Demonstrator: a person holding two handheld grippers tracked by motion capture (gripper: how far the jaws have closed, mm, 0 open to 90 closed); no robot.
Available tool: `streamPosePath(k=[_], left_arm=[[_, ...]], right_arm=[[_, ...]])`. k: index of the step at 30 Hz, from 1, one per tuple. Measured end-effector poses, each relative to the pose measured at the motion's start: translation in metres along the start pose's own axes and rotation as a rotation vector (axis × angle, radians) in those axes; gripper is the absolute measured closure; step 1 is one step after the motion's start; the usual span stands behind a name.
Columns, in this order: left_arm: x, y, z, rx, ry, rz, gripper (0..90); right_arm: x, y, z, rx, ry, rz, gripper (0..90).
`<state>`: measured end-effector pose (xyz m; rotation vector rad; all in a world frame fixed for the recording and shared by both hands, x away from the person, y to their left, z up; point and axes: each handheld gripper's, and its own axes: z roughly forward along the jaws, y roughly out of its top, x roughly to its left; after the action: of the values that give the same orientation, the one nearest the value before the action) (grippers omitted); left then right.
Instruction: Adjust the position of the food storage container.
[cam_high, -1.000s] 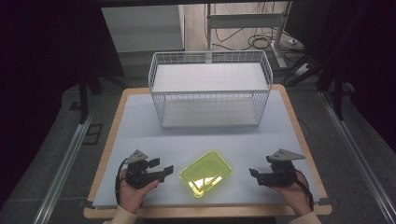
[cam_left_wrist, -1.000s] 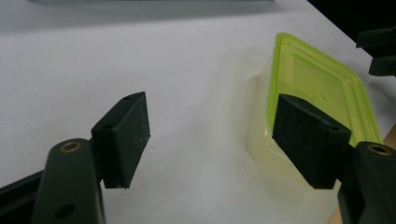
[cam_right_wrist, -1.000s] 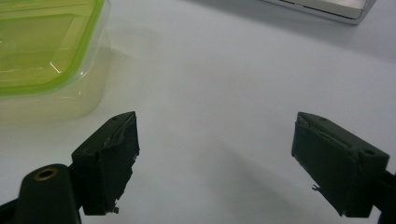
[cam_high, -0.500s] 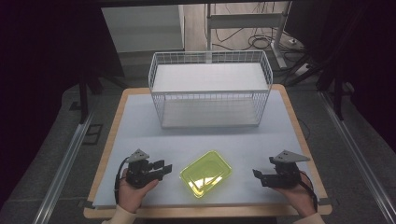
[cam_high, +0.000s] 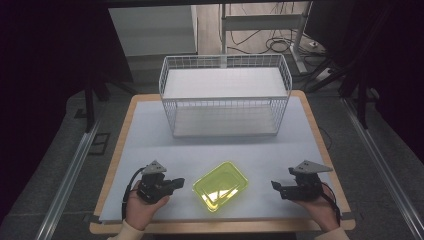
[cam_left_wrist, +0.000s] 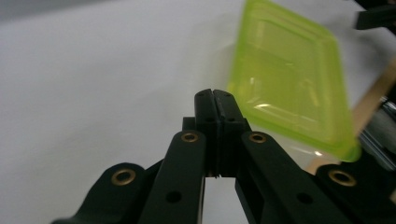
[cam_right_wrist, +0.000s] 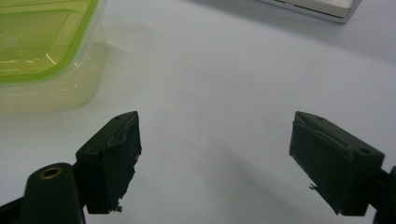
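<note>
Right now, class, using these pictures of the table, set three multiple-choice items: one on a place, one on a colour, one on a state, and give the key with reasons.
1. Where does the lidded container lie?
A. inside the wire basket
B. on the table between the two grippers
C. on the floor

2. What colour is the container's lid?
A. yellow-green
B. red
C. blue

3. How do the two grippers' jaws stand?
A. both open
B. both shut
C. left shut, right open

Key: 1 B, it lies on the white table between the left gripper and the right gripper, in front of the wire basket. 2 A, the lid shows yellow-green. 3 C, the left jaws meet; the right jaws stand wide apart.
</note>
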<state>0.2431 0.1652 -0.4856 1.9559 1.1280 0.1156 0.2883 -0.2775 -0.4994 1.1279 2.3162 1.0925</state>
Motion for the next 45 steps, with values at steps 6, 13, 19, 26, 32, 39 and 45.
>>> streamPosePath(k=[6,13,19,26,32,39,45], left_arm=[[-0.031,0.006,0.003,-0.012,-0.063,0.081,90.0],[-0.06,0.008,0.015,0.035,-0.156,0.136,90.0],[-0.073,0.009,0.028,0.082,-0.204,0.171,90.0],[-0.088,0.005,0.038,0.118,-0.226,0.198,90.0],[-0.096,-0.001,0.049,0.151,-0.237,0.213,90.0],[-0.098,-0.004,0.055,0.174,-0.221,0.224,90.0],[-0.098,-0.006,0.058,0.19,-0.178,0.236,90.0]], right_arm=[[-0.002,0.0,-0.001,0.0,-0.002,0.007,16.7],[-0.002,0.0,0.0,0.012,-0.004,0.015,16.7],[-0.003,0.0,0.001,0.015,-0.007,0.014,16.6],[0.0,0.002,-0.003,-0.027,-0.036,0.006,17.1],[-0.001,0.0,-0.001,-0.017,-0.032,0.008,16.9],[-0.003,0.0,-0.001,-0.019,-0.011,0.031,16.9],[0.0,0.0,-0.002,-0.027,-0.025,0.016,17.0]])
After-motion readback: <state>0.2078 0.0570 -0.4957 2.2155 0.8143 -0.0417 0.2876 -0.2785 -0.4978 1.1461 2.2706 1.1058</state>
